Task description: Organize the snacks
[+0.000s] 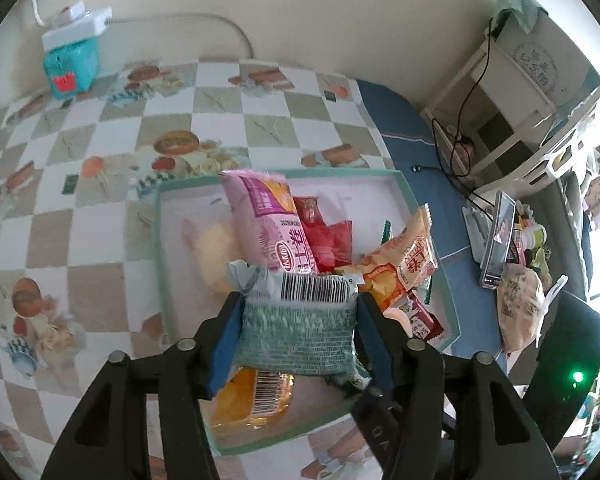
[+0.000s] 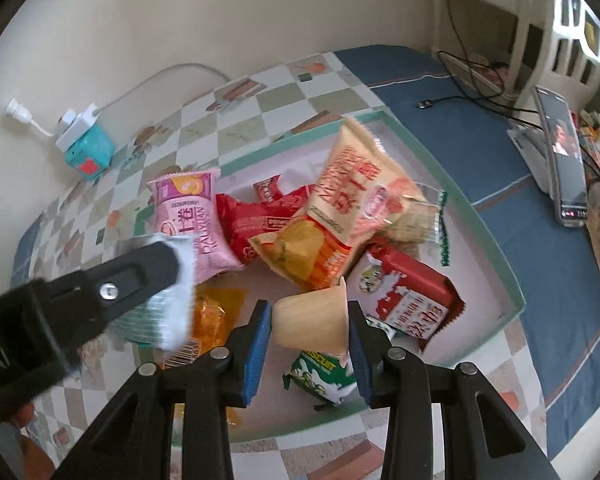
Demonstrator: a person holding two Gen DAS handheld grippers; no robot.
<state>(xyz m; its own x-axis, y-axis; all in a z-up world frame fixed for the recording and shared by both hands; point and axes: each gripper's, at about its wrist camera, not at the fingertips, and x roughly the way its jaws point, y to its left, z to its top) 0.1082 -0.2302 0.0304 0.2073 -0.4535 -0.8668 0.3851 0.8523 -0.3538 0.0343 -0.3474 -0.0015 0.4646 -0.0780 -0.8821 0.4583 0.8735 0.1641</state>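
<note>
The left claw (image 1: 300,320) pinches a green-and-white crinkled snack packet (image 1: 298,332) crosswise, long axis running pad to pad, above the shallow teal-rimmed tray (image 1: 440,248) on the checked surface (image 1: 80,200). The right claw (image 2: 308,328), nearer the tray's front, grips a small tan jelly cup (image 2: 310,322) lying on its side, rim rightward

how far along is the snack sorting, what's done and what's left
Done: nothing looks sorted yet. In hand: the left gripper holds a green packet, the right gripper a beige cup. Left: pink, red and orange packets still heaped in the tray.
</note>
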